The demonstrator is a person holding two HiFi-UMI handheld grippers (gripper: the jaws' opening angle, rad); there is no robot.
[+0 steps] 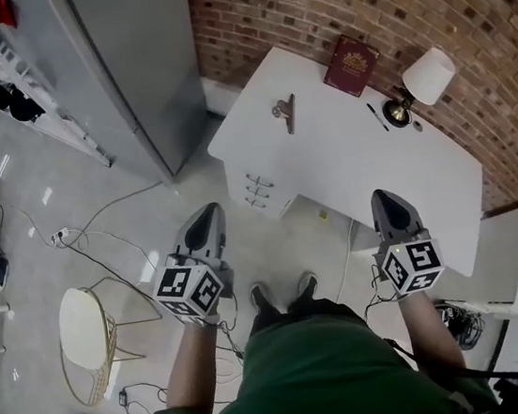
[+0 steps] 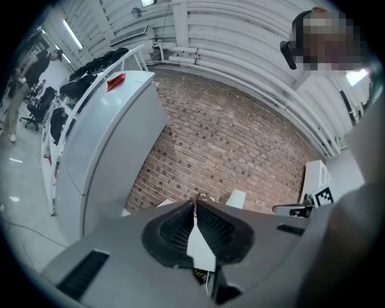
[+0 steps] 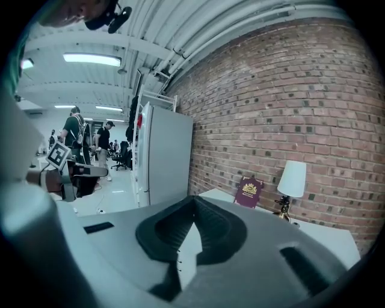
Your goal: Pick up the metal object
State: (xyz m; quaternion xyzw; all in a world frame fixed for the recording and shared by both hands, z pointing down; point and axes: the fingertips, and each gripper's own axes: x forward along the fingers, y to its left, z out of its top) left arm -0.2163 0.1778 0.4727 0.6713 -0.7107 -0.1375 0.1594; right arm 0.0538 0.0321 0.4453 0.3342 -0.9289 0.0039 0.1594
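A small metal clip-like object (image 1: pixel 284 111) lies on the white table (image 1: pixel 349 170), near its far left corner. Both grippers hang in front of the table's near edge, well short of the object. My left gripper (image 1: pixel 208 212) is over the floor left of the table, jaws shut and empty. My right gripper (image 1: pixel 383 198) is over the table's near edge, jaws also shut with nothing between them. In the left gripper view the closed tips (image 2: pixel 195 202) point at the brick wall. From the right gripper view the closed tips (image 3: pixel 194 200) face the table (image 3: pixel 328 236); the metal object is hidden there.
On the table stand a maroon book (image 1: pixel 350 64), a white-shaded lamp (image 1: pixel 428 79) and a pen (image 1: pixel 378 116). A tall grey cabinet (image 1: pixel 132 66) flanks the table's left. A round wire-legged stool (image 1: pixel 84 330) and cables (image 1: pixel 102 233) are on the floor at left.
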